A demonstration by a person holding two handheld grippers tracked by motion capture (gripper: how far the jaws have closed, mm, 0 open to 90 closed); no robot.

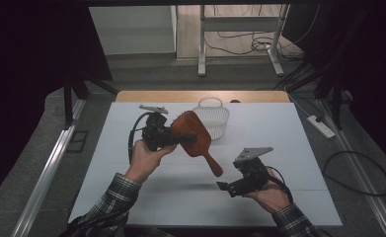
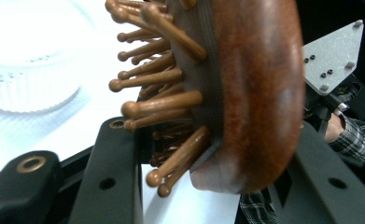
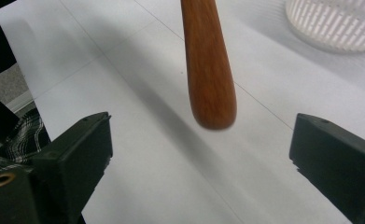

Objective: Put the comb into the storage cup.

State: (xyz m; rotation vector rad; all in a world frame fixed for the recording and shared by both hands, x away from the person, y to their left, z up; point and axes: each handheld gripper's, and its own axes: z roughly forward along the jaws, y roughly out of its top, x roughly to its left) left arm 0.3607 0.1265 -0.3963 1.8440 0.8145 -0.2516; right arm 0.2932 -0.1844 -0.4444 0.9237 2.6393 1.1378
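A reddish-brown wooden hairbrush [image 1: 194, 134] hangs above the white table, its handle [image 3: 208, 70] slanting down to the right. My left gripper [image 1: 181, 138] is shut on the brush's head. In the left gripper view one jaw stands at the bristle side and the other at the smooth back of the hairbrush [image 2: 250, 93]. My right gripper [image 1: 225, 187] sits low at the front right, jaws open. In the right gripper view the handle's rounded end hovers just beyond the right gripper [image 3: 201, 154], touching neither jaw.
A white slotted basket [image 1: 211, 118] with a handle stands at the back middle of the white table [image 1: 289, 148]; the basket [image 3: 339, 23] lies just past the brush. A power strip [image 1: 321, 126] and cables lie on the floor to the right.
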